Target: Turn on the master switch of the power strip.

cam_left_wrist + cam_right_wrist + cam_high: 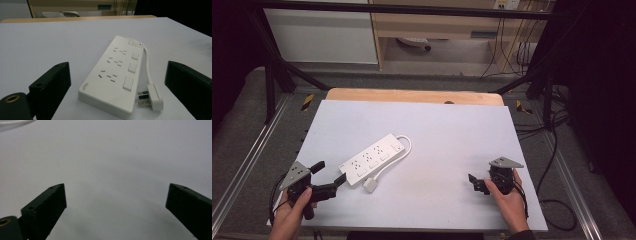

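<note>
Nearest the person, both hands sit at the table's front edge, each holding a gripper low over the pale grey mat point(437, 125). The left gripper point(332, 179) points at the near end of the white power strip point(373, 159), its jaws spread wide with nothing between them; from the left gripper view the strip point(117, 75) lies just ahead, framed by the gap, which looks like a line-up for a grab at that end. The right gripper point(473, 181) is well apart from the strip, jaws also wide and empty, aimed across bare mat, probably waiting its turn.

The strip lies diagonally left of centre, sockets and switches facing up. Its cable point(399, 150) loops from the far end and runs back along one side, so the plug point(371, 185) rests just beside the near corner, prongs towards the strip. That plug point(151, 97) and cable could get in the way of a jaw closing there.

Beyond the mat, a strip of wooden tabletop point(414, 95), then floor cables and furniture.
</note>
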`<state>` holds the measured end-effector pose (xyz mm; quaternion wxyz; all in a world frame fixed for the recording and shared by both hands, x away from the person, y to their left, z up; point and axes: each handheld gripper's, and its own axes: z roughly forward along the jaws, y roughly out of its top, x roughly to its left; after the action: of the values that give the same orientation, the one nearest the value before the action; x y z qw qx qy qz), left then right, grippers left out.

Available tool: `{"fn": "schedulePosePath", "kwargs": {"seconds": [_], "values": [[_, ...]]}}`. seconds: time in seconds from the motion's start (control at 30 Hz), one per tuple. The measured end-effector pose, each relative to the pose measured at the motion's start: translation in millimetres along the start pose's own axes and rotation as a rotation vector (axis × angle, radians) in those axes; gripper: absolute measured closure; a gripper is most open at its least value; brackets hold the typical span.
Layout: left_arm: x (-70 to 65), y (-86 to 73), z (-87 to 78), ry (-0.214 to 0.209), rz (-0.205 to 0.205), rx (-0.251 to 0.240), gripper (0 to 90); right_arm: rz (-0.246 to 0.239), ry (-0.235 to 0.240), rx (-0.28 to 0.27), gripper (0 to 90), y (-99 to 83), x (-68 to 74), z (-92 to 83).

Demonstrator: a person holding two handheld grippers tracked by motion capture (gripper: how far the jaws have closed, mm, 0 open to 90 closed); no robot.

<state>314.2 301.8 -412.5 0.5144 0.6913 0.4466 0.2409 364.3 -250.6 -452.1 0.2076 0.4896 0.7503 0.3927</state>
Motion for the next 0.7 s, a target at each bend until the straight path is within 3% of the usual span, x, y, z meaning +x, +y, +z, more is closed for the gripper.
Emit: {"fn": "schedulePosePath", "kwargs": {"seconds": [0.27,0.43,0.7], "values": [[0.2,1.1,2.8,0.054,-0.023,0.005,7.0,-0.036,0.021,-0.084,4.9,3.3,6.8,-2.8],[-3.0,2.4,3.6,0.060,-0.021,0.002,6.8,-0.058,0.032,-0.082,5.1,4.2,13.5,-4.6],[-8.1,5.4,7.1,0.053,-0.045,-0.001,6.5,-0.045,0.017,-0.100,4.5,4.9,14.8,-11.8]]}}
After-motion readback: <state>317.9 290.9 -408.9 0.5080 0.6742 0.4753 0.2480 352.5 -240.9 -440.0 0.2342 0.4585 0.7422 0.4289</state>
